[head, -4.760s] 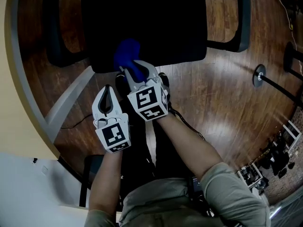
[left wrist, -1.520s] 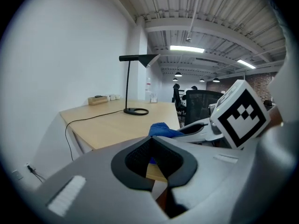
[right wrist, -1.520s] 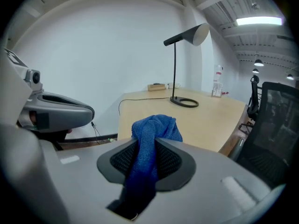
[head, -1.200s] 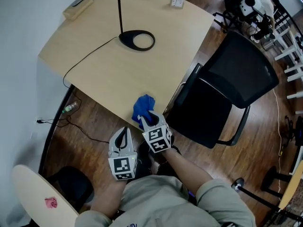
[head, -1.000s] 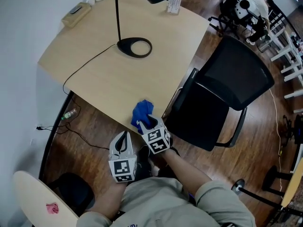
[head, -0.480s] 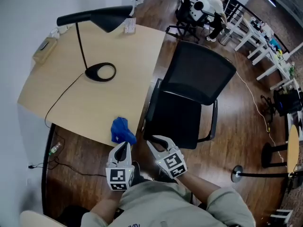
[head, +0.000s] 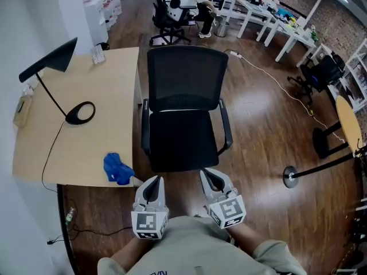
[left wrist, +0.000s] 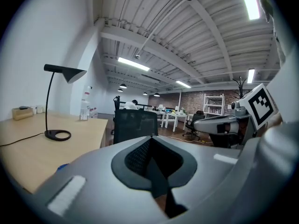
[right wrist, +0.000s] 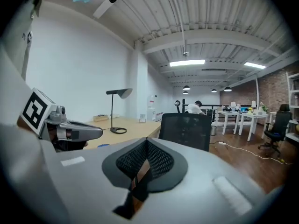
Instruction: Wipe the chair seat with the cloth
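Seen from the head view, a blue cloth (head: 117,169) lies crumpled on the near corner of a pale wooden desk (head: 97,136), just left of a black office chair (head: 184,85). The chair seat (head: 182,142) is touched by nothing. The left gripper (head: 152,183) and the right gripper (head: 209,176) are held side by side over the wooden floor (head: 264,130) before the seat, both well apart from the cloth. A black lamp (head: 79,113) stands farther back on the desk.

In the left gripper view, the jaws are pressed together with nothing between them. The chair is seen straight ahead, and only a sliver of blue cloth shows at the desk's edge.

In the right gripper view, the jaws have just been closing and now meet – nothing is gripped. The chair's back is framed ahead, with the left gripper at the picture's left.
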The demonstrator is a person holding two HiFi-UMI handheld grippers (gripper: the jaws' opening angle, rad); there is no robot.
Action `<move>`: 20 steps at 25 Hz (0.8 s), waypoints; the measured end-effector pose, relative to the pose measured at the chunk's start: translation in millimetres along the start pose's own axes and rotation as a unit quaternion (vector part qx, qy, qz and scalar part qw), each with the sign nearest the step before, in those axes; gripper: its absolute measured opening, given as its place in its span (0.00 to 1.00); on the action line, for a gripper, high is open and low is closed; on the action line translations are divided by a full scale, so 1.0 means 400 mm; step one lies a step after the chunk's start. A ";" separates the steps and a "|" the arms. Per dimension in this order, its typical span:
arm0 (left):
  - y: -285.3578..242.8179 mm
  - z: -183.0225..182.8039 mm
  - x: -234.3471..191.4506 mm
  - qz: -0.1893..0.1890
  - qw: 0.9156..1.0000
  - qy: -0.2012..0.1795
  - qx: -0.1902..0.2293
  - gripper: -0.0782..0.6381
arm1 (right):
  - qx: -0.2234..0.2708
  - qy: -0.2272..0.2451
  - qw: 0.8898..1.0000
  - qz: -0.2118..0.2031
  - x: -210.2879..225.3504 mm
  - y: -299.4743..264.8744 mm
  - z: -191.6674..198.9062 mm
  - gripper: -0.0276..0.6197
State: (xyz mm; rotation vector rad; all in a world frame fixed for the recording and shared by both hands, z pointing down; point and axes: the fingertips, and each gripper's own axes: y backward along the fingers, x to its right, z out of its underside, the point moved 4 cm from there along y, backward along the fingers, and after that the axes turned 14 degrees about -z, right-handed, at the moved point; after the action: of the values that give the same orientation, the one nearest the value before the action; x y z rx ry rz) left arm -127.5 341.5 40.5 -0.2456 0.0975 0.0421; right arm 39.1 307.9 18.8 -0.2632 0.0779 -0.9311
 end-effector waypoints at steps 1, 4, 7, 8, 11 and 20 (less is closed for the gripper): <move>0.011 -0.002 0.034 0.004 1.000 -0.005 0.002 0.12 | 0.010 -0.003 1.000 0.002 -0.002 0.041 -0.001 0.04; 0.055 0.012 0.146 0.004 1.000 -0.011 -0.001 0.12 | 0.021 -0.012 1.000 -0.003 -0.015 0.164 0.014 0.04; 0.116 0.022 0.274 0.009 1.000 -0.015 0.002 0.12 | 0.023 -0.026 0.999 -0.014 -0.025 0.284 0.051 0.04; 0.135 0.025 0.312 0.012 1.000 -0.020 0.003 0.12 | 0.027 -0.028 0.999 -0.018 -0.028 0.319 0.062 0.04; 0.187 0.052 0.399 0.017 0.999 -0.034 -0.002 0.12 | 0.039 -0.038 0.998 -0.031 -0.039 0.403 0.095 0.04; 0.305 0.076 0.481 0.002 0.997 -0.073 0.003 0.12 | 0.046 -0.041 0.996 -0.059 -0.081 0.513 0.128 0.04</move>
State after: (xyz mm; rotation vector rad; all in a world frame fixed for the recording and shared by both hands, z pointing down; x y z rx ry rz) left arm 60.0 473.0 20.7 -0.2359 -0.0465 0.0644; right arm 189.4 460.0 13.9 -0.2216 -0.0566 -1.0364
